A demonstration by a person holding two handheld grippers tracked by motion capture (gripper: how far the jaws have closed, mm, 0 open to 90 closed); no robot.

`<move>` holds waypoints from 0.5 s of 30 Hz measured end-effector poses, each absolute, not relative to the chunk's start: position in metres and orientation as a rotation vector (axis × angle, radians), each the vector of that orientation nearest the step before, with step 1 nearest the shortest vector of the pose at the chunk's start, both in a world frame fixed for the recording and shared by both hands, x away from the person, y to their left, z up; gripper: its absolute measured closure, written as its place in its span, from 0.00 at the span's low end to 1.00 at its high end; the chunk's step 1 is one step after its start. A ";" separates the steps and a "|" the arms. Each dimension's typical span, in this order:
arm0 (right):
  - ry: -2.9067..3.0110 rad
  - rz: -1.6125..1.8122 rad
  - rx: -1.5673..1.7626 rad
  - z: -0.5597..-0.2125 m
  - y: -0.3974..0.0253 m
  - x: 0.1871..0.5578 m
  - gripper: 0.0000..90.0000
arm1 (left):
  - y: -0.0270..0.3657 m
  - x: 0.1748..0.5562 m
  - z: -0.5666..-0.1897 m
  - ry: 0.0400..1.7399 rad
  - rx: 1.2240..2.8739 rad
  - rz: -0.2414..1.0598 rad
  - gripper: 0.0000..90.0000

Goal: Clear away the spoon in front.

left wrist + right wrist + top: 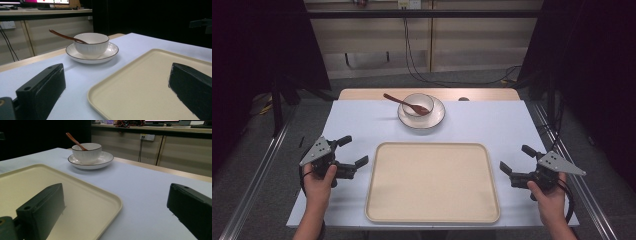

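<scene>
Grippers, left (353,151) & right (517,159), spread wide, empty, flanking tray (432,182); gripper views add desk w/ monitors.

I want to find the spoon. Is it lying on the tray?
No, the spoon rests in the bowl on the plate, beyond the tray.

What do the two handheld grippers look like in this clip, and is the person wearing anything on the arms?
Both the left gripper and the right gripper are black, each with two blocky black jaws and a grey three-cornered plate on top dotted with small holes. A black cable loops from each at the wrist. The forearms are bare, except for a dark sleeve edge at the bottom of the left arm.
</scene>
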State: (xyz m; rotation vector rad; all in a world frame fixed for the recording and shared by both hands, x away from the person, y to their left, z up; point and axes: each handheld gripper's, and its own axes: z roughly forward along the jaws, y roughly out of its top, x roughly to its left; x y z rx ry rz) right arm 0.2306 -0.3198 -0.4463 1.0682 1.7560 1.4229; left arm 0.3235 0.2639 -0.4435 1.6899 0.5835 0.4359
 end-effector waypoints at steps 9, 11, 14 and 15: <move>1.777 1.417 1.057 -0.447 -0.320 0.230 0.01 | 0.261 0.328 -0.444 0.588 1.697 0.430 0.01; 1.776 1.412 1.056 -0.447 -0.319 0.229 0.02 | 0.258 0.330 -0.443 0.604 1.692 0.419 0.01; 1.785 1.411 1.043 -0.448 -0.317 0.230 0.02 | 0.253 0.335 -0.444 0.647 1.676 0.384 0.00; 1.785 1.412 1.046 -0.448 -0.317 0.230 0.02 | 0.251 0.336 -0.444 0.667 1.661 0.368 0.00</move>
